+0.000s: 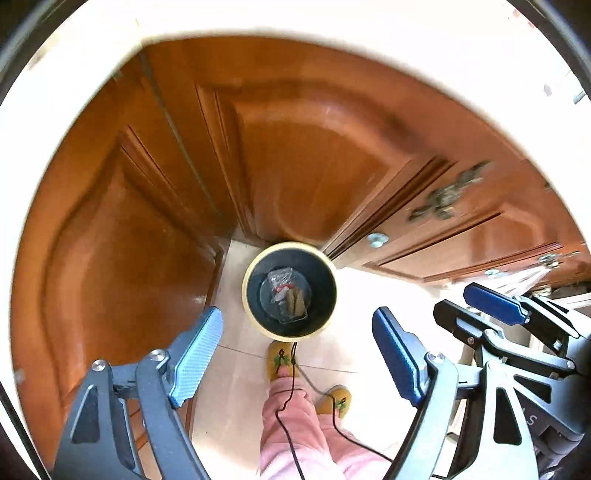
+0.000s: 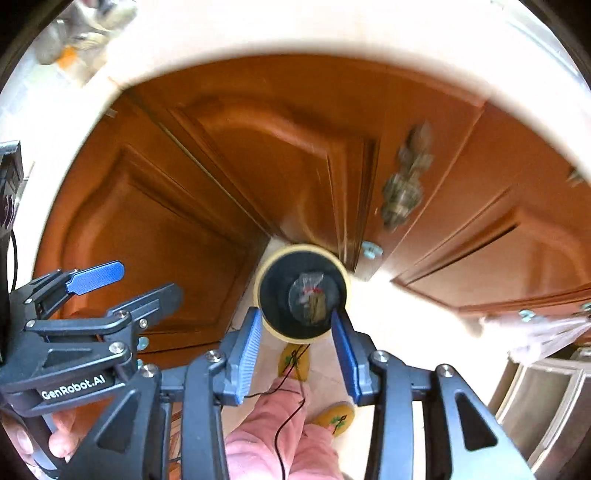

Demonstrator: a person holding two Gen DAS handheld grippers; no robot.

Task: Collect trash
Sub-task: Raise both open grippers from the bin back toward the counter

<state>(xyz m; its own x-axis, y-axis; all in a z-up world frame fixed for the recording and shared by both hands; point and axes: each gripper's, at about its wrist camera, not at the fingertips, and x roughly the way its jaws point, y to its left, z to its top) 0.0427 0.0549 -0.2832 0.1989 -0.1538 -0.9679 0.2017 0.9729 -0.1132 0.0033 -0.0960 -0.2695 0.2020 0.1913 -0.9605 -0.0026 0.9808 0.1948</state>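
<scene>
left wrist view
left gripper [image 1: 297, 356]: points steeply down at the floor, fingers spread wide, nothing between them.
bin [image 1: 255, 308]: round, pale rim, dark inside, standing on the tiled floor [image 1: 388, 295], at 12 o'clock from the fingers, well below them.
trash [image 1: 286, 295]: crumpled clear wrapper with a red bit and something tan, lying at the bottom of the bin.
cabinet doors [image 1: 129, 240]: brown wood, running from 9 to 2 o'clock around the bin; bin sits in the corner where they meet.
tabletop [image 1: 332, 18]: pale edge arcing across 12 o'clock, above the doors.
right gripper [image 1: 458, 299]: at 3 o'clock, alongside, blue pads apart.
person: pink trouser leg [image 1: 295, 424] and yellow slippers [image 1: 281, 360] at 6 o'clock of the bin; thin black cable [image 1: 286, 424] hangs over the leg.

right wrist view
right gripper [image 2: 295, 350]: aimed steeply down, fingers part open and empty; bin only shows through the gap from far below.
bin [image 2: 263, 280]: dead centre, on the floor by the doors.
trash [image 2: 312, 299]: same wrapper in the bin bottom, blurred.
left gripper [image 2: 144, 282]: at 9 o'clock, fingers released, empty.
hand [image 2: 55, 439]: grips the left tool's handle at 8 o'clock.
door handle [image 2: 406, 181]: ornate metal, at 1 o'clock, blurred.
</scene>
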